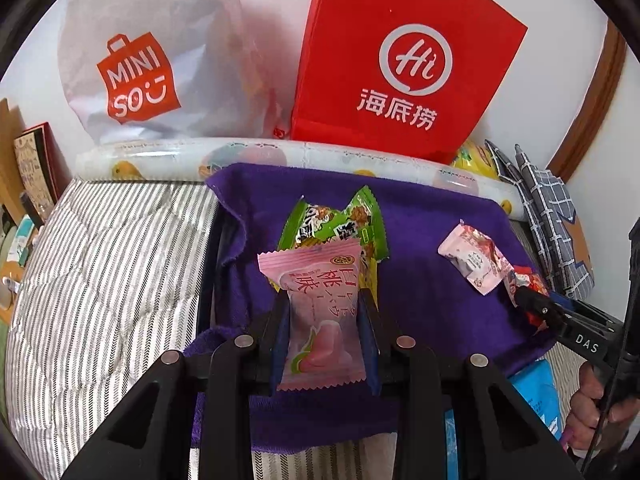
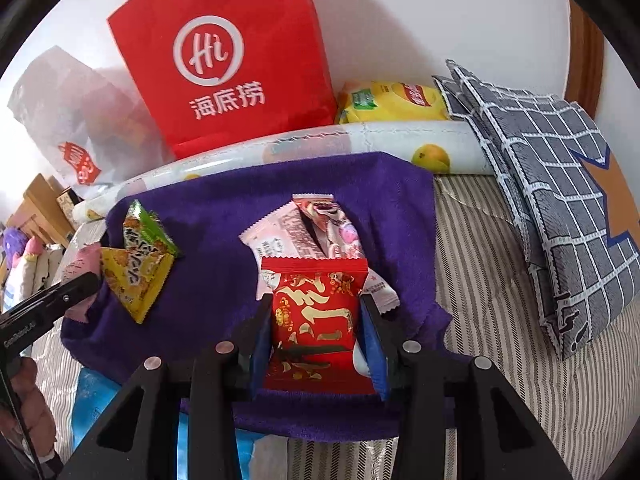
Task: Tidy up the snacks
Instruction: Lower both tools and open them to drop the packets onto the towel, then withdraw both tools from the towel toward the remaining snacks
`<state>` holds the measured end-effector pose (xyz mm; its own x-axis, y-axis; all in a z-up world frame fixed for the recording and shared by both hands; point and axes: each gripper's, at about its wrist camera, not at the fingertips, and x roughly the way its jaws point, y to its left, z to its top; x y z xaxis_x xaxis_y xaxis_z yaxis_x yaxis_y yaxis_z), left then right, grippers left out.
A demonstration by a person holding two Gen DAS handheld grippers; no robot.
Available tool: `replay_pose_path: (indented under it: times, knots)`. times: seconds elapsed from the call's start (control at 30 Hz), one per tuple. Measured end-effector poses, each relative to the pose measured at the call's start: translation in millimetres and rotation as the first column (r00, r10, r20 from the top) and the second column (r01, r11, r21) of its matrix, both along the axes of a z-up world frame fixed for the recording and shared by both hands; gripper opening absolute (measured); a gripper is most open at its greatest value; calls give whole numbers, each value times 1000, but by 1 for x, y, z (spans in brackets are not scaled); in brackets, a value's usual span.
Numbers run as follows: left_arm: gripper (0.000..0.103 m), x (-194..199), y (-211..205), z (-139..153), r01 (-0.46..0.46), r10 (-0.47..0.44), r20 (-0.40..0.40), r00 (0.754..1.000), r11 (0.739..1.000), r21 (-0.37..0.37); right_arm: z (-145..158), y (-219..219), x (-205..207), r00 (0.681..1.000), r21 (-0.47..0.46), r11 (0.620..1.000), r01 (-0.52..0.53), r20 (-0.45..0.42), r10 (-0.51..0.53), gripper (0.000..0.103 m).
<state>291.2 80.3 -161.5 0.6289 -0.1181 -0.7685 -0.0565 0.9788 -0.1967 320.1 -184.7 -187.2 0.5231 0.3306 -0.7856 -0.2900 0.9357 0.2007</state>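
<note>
The left gripper [image 1: 325, 300] pinches a pink peach snack packet [image 1: 320, 320] between narrowed fingers, the right gripper [image 2: 316, 308] likewise clamps a red packet [image 2: 316, 312] — both over the purple cloth [image 2: 224, 200], beside green packets [image 1: 340, 224] and pale pink packets [image 2: 304, 224].

White wall [image 2: 440, 20] behind; wooden frame edge [image 2: 584, 52] at right. Striped grey-white bedding [image 1: 108, 264] covers the surface. Rolled fruit-print sheet [image 2: 400, 144] lies along the wall; checked grey cushion [image 2: 560, 184] leans at right. Wooden furniture [image 2: 40, 196] at far left. Lighting even, soft shadows.
</note>
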Motion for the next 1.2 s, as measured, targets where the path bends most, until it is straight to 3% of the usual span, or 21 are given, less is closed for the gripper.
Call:
replay_pose_path:
  times: [0.07,0.2,0.3,0.4,0.47,0.73,0.97,1.2]
  knots:
    - [32,1,-2,-2,3,-3,-10,1000,1000,6,2,-1,-1,1000,17,1000,-5,5,5,41]
    - [32,0,-7,-2,20,-20,-25,999,1000,10,13,-5,-6,999,44,999,-5,48,3,55]
    - [32,0,-10,-3,27,-27,-34,999,999,16,22,-5,-12,995,49,999,-10,96,5,59]
    - [42,1,-9,-3,26,-26,-45,999,1000,12,31,-3,-16,993,39,999,6,120,-10,59]
    - [59,0,-9,1,23,-23,-33,999,1000,8,41,-2,-23,991,29,999,19,136,-23,59]
    - [67,-14,-14,25,74,-73,16,997,997,-38,73,-4,-66,977,-4,997,82,197,-79,59]
    - [73,-40,-15,51,104,-101,50,994,993,-59,83,-19,-112,978,-39,991,125,171,-116,59]
    - [74,-76,-14,67,138,-136,67,989,990,-34,63,-17,-154,994,-57,995,85,77,-81,59]
